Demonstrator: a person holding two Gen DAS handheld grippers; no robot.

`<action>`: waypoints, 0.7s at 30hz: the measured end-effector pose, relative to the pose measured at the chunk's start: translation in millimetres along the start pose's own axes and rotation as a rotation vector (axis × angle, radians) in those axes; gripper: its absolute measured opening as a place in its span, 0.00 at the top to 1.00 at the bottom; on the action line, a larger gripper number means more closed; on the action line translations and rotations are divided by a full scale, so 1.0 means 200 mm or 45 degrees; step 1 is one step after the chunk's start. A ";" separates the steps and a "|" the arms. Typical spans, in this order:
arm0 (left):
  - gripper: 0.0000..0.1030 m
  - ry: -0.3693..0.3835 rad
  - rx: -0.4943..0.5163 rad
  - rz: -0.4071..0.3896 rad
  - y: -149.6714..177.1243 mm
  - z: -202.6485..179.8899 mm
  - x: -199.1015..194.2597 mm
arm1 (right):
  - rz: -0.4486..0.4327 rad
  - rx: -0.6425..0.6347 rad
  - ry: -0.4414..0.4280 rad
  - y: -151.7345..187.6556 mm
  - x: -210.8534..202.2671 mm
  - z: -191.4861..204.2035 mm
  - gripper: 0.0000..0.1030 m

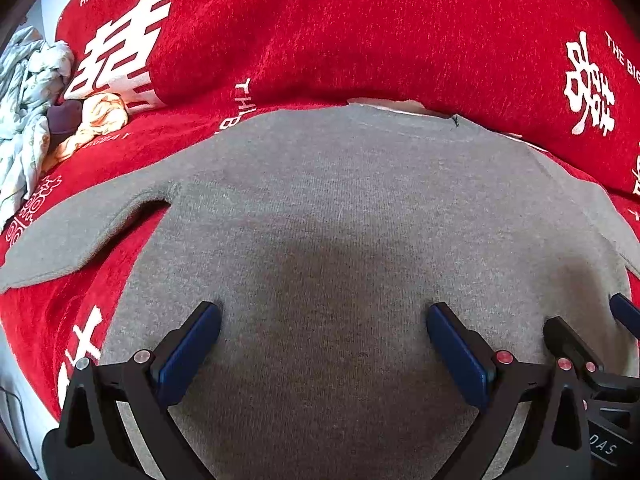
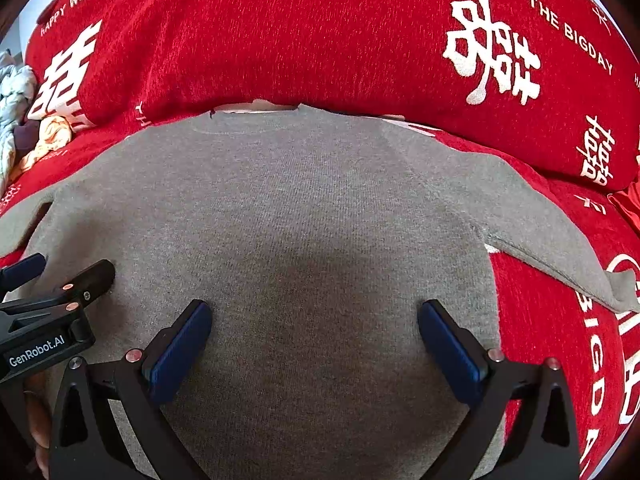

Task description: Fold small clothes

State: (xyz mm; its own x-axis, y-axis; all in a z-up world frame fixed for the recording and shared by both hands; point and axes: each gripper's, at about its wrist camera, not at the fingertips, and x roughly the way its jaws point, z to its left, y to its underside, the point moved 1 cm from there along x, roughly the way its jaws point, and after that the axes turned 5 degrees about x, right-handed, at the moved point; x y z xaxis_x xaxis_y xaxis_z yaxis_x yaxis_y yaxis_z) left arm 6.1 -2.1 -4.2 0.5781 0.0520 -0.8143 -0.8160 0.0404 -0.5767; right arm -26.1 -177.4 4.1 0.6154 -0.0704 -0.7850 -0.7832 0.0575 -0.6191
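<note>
A small grey knitted sweater (image 1: 340, 208) lies flat on a red cover, neck toward the far side, both sleeves spread out. Its left sleeve (image 1: 80, 232) and right sleeve (image 2: 540, 232) angle down and outward. My left gripper (image 1: 324, 312) hovers open over the lower body of the sweater, nothing between its blue pads. My right gripper (image 2: 314, 308) is also open over the sweater (image 2: 280, 208), just to the right of the left one. The right gripper (image 1: 592, 320) shows at the edge of the left wrist view, and the left gripper (image 2: 60, 276) at the edge of the right wrist view.
The red cover (image 1: 320, 32) with white lettering rises in a padded bulge behind the sweater. A heap of crumpled clothes (image 1: 28, 112), pale blue and orange, lies at the far left. Bare red cover (image 2: 552, 340) shows to the right of the sweater.
</note>
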 end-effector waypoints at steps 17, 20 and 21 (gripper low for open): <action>0.00 -0.015 0.084 0.059 -0.08 -0.10 -0.08 | 0.058 -0.010 0.020 -0.05 -0.02 -0.03 0.00; 0.00 -0.015 0.078 0.067 -0.12 -0.12 -0.10 | 0.010 -0.038 0.096 -0.05 -0.06 -0.06 0.00; 0.00 -0.010 0.077 0.075 -0.14 -0.14 -0.09 | -0.002 -0.039 0.106 -0.06 -0.07 -0.07 0.00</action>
State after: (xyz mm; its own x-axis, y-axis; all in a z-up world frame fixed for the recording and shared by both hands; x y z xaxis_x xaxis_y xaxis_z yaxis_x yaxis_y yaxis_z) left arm 18.1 -31.8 25.3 0.5290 0.0637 -0.8462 -0.8472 0.0975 -0.5223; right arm -27.1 -190.9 22.8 0.6084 -0.1535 -0.7787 -0.7852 0.0266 -0.6187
